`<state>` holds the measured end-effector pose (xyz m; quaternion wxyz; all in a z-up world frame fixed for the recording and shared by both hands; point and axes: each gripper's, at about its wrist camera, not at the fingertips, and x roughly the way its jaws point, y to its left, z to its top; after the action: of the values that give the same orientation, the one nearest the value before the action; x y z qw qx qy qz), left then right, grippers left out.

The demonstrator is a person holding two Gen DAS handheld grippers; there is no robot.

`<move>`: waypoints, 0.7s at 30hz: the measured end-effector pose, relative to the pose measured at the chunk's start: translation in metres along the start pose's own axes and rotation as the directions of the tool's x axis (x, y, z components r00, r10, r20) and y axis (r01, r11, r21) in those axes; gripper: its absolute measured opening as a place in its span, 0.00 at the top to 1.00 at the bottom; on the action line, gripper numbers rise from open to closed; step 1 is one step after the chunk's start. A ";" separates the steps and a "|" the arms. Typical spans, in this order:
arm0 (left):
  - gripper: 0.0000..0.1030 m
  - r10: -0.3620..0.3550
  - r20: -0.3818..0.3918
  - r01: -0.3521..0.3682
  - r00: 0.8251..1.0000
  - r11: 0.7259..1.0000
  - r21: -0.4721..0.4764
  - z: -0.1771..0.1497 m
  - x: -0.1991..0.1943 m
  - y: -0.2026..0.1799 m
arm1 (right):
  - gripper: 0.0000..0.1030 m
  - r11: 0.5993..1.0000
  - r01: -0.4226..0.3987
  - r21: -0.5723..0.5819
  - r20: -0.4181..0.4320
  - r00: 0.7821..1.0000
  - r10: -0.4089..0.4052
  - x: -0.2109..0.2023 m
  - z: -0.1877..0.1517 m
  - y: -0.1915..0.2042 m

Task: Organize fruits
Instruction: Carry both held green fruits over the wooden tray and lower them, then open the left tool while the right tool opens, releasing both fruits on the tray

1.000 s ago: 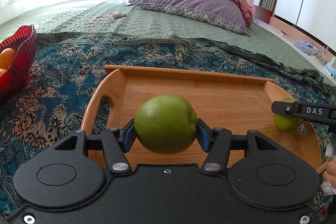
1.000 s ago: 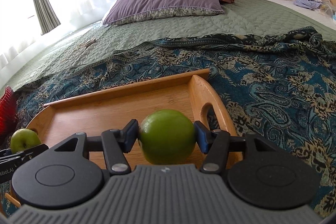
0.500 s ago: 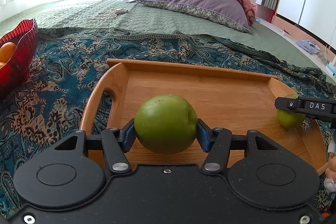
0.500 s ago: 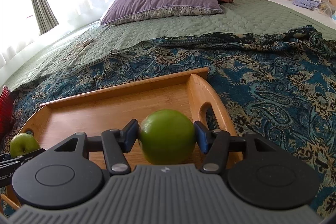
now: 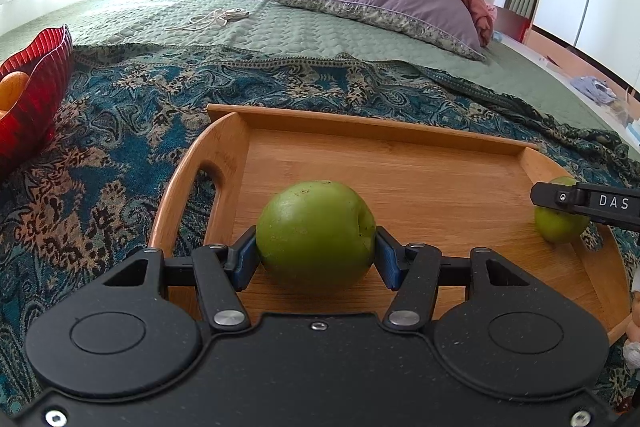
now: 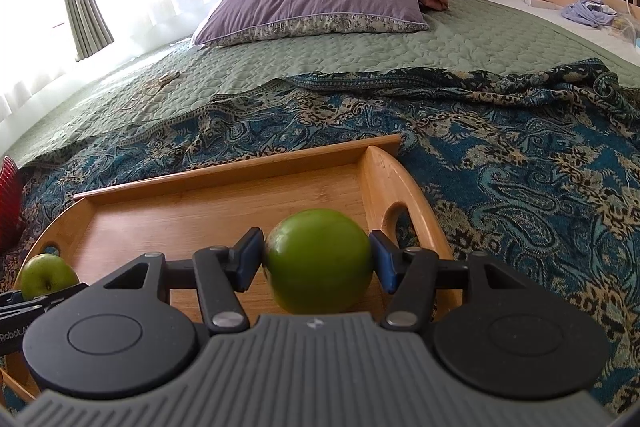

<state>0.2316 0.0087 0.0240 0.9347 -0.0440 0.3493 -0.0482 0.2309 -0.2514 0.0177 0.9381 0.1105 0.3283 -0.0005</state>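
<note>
The left gripper (image 5: pixel 316 255) was clenched on a green apple (image 5: pixel 316 233) at the wooden tray's (image 5: pixel 400 163) 9 o'clock end; the right gripper (image 6: pixel 318 259) grasped a second green apple (image 6: pixel 318 259) at its 3 o'clock end. Both apples lay low over the tray floor, directly between their pads.

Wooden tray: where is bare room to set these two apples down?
The rectangular wooden tray is bare across its middle and along the far wall. Its two handle ends are crowded: the left hand-held gripper holds one green apple there, the right hand-held gripper the other green apple.
</note>
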 end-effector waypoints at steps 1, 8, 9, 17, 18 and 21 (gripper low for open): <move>0.46 0.001 0.003 -0.001 1.000 1.000 0.001 0.000 0.000 0.000 | 0.41 1.000 0.000 -0.001 0.001 1.000 0.000 0.000 0.000 0.000; 0.46 -0.003 0.004 0.003 1.000 1.000 0.006 0.001 0.004 -0.001 | 0.41 1.000 -0.007 0.005 0.006 1.000 0.007 0.000 -0.001 -0.001; 0.46 -0.004 0.004 0.004 1.000 1.000 0.005 0.001 0.003 -0.001 | 0.41 1.000 -0.009 0.008 0.007 1.000 0.009 0.000 -0.001 -0.002; 0.45 -0.005 -0.001 0.005 1.000 1.000 -0.002 0.002 0.003 0.000 | 0.41 1.000 -0.021 0.018 0.001 1.000 0.021 -0.001 -0.001 -0.004; 0.45 -0.004 -0.001 0.004 1.000 1.000 0.000 0.002 0.003 0.000 | 0.41 1.000 -0.021 0.016 0.000 1.000 0.021 -0.001 -0.001 -0.004; 0.45 -0.004 -0.004 0.004 1.000 1.000 0.004 0.002 0.003 0.000 | 0.41 1.000 -0.018 0.012 0.000 1.000 0.018 -0.001 -0.001 -0.003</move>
<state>0.2348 0.0085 0.0235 0.9340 -0.0428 0.3509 -0.0510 0.2294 -0.2545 0.0167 0.9373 0.1192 0.3274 0.0059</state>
